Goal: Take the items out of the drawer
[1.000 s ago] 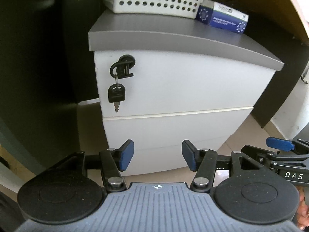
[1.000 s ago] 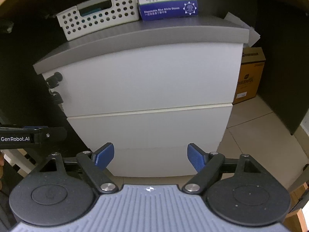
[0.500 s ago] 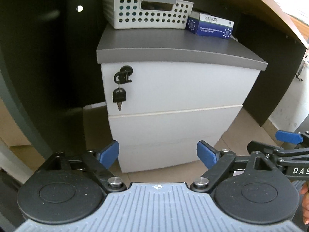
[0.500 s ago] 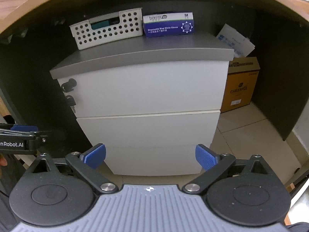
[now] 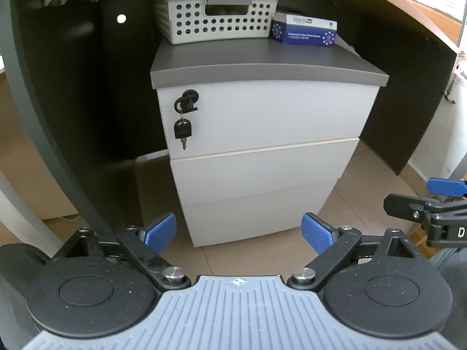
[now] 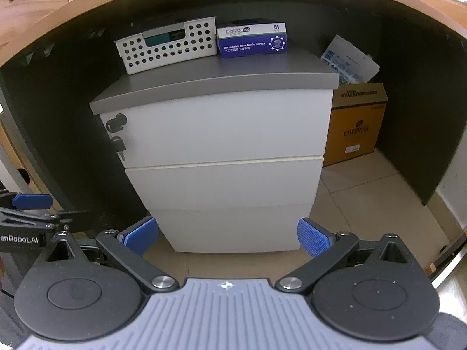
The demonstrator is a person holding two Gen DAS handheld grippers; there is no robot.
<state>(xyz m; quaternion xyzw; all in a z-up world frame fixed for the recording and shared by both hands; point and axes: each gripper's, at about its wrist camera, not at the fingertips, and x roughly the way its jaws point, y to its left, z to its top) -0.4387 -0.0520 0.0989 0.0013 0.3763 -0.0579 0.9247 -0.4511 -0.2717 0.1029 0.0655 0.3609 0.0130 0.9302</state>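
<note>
Left wrist view: the left gripper (image 5: 238, 231) has jaws opening, nothing between them. Beyond them stands the white cabinet (image 5: 262, 151), all three drawers closed, a key (image 5: 183, 129) hanging from its lock. Farther back, on top, a basket (image 5: 216, 20) and glove box (image 5: 305, 33). Right gripper (image 6: 227, 234) jaws spread wide, empty, facing the same cabinet under the desk (image 6: 87, 3).

White drawer (image 5: 262, 119), shut, key (image 5: 182, 129) hanging
</note>
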